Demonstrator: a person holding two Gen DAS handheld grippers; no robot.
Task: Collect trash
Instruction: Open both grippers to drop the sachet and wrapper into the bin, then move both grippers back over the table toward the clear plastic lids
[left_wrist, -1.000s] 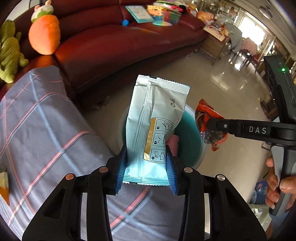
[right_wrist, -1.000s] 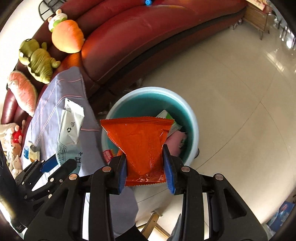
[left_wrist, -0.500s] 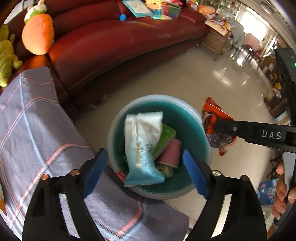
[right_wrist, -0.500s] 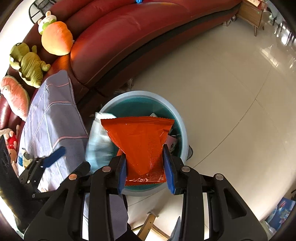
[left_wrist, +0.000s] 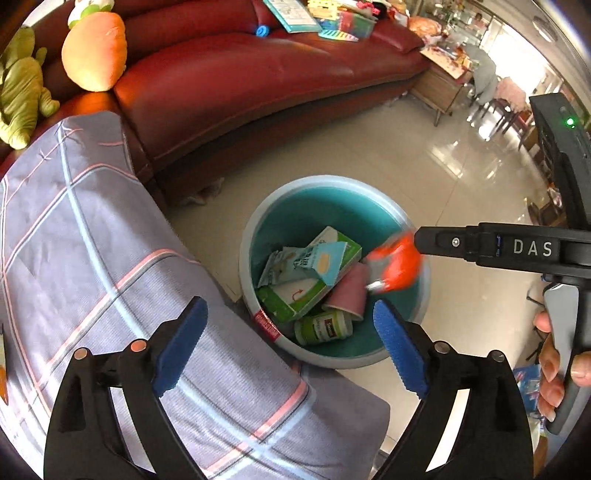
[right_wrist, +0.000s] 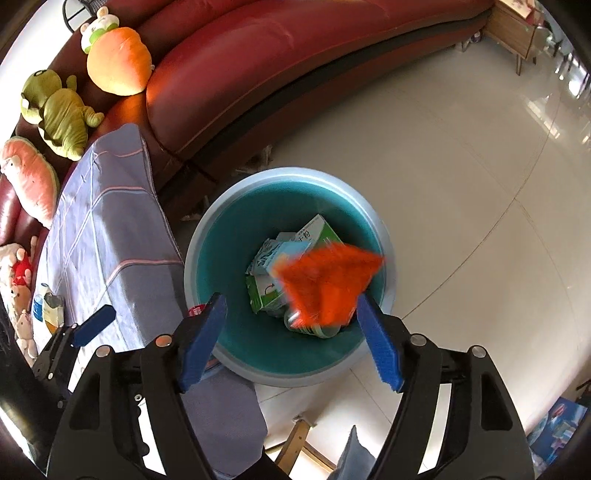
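Orange foil wrapper (right_wrist: 325, 288) was blurred, mid-drop over the teal bin (right_wrist: 207, 258), clear of both pads. Right claw (right_wrist: 291, 339) had just been opening and stood released, nothing between its jaws. Left claw (left_wrist: 291, 347) also had just been opening, spread wide and empty. Its pale blue pouch (left_wrist: 306, 260) lay inside the bin on top of a green-and-white carton (left_wrist: 295, 299), beside a pink cup (left_wrist: 349, 291) and a small green bottle (left_wrist: 325, 328).

Handling read, judged from looks only: wrapper was thin film, near weightless, floppy and a bit slick. It would flutter rather than fall straight, so a release well inside the rim looked safer than at the edge. Not fragile; crushing would do no harm. Best hold was across a flat sealed edge, pads pinching both faces, since the middle would just crumple and slide. Pouch likely the same class. Carton was stiffer, so grip it across its narrow sides.

Bin stood on the floor just beside the checked cloth (left_wrist: 92, 240) over the sofa end.
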